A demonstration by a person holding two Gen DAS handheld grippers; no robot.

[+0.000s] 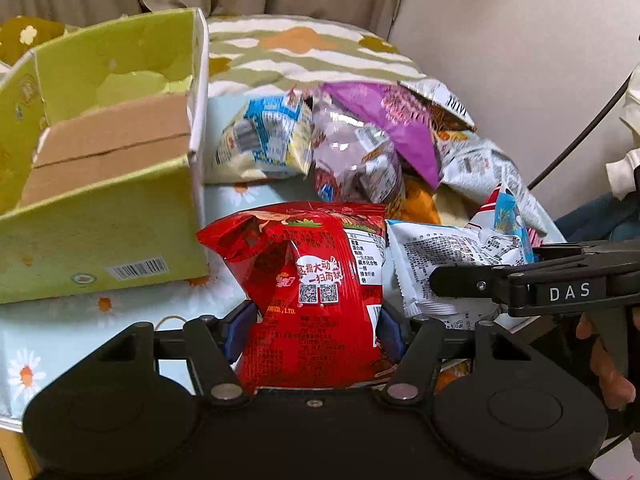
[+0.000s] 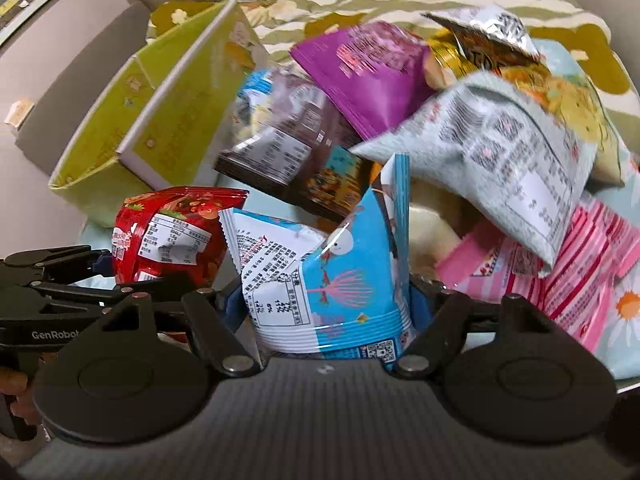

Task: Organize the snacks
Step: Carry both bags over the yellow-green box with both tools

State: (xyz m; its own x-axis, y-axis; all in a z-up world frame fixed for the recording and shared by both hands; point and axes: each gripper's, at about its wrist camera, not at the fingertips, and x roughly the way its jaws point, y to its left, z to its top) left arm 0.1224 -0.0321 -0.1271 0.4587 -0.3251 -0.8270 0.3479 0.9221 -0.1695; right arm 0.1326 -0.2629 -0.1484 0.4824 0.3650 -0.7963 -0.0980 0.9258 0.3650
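While both snack packets are gripped side by side above a daisy-print bed (image 1: 48, 332), the left hand-held gripper (image 1: 316, 332) is seen clamped on the lower part of a red snack packet (image 1: 312, 276), and the right hand-held gripper (image 2: 332, 312) is clamped on the lower part of a blue-and-white snack packet (image 2: 320, 280). In both cases the blue finger pads are pressed into the packet sides, so the film is creased inward.

Each packet is held upright, with its long axis running away from the gripper and its sealed top edge pointing forward, toward the pile. The red packet's printed back, with QR codes, is turned to the left camera. The two packets are just beside each other, possibly touching.

Both packets are judged light, air-puffed and soft, with slick film; crushing of the contents is a risk, so a hold near a sealed end would be kinder.

An open yellow-green cardboard box (image 1: 120, 240) is set to the left, near the red packet. A loose pile of other packets, including a purple packet (image 2: 372, 76) and a pink packet (image 2: 560, 280), is spread behind and to the right.
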